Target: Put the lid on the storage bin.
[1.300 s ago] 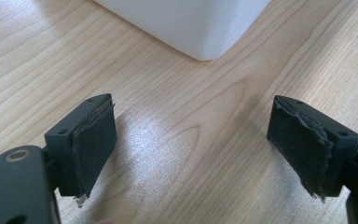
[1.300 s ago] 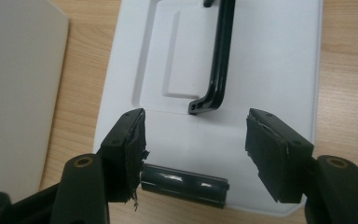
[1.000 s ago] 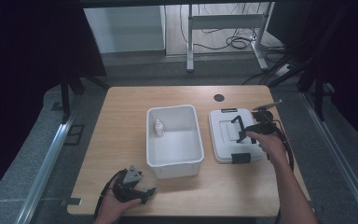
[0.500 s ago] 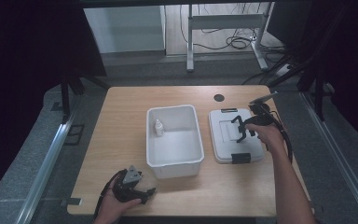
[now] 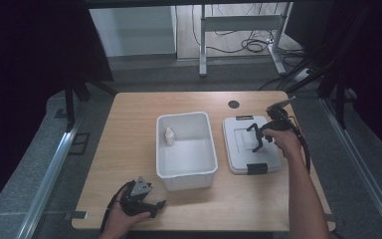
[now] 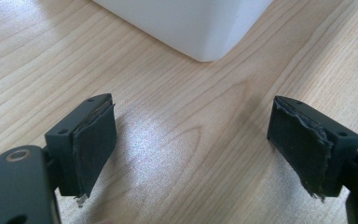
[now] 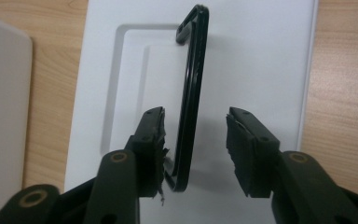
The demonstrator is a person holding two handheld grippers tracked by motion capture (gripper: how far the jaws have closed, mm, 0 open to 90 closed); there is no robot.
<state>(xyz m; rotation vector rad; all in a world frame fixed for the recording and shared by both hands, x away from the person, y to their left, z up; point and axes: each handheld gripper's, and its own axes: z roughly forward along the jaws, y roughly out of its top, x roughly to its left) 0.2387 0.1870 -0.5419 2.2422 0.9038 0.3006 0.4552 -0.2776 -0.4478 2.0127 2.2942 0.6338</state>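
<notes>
Sitting on a light wooden table [image 5: 129, 129] with visible grain are two white plastic pieces: an open rectangular bin [image 5: 186, 149] with smooth walls and rounded corners, and, just to its right, a flat lid [image 5: 243, 149] with a shallow recessed panel in its top. A small white bottle [image 5: 169, 136] stands upright inside the bin, against its left wall. A thin black handle [image 7: 192, 88], a narrow loop of wire or plastic, stands up from the lid's middle, and a black clip [image 5: 257, 168] sits at the lid's near edge.

The right gripper [image 7: 195, 140] hangs over the lid with its jaws parted around the handle; the left pad [image 7: 157, 135] is almost against the handle, the other stands apart from it, so nothing is gripped. The person's right forearm [image 5: 303, 199] reaches up from the bottom edge, the hand [image 5: 281, 141] angled inward toward the lid.

The left gripper [image 5: 154, 206] rests low near the table's front edge, just short of the bin's near corner, held in the left hand [image 5: 124, 219]. Its jaws are spread wide over bare wood, their dark foam pads [image 6: 91, 144] frayed at the edges.
</notes>
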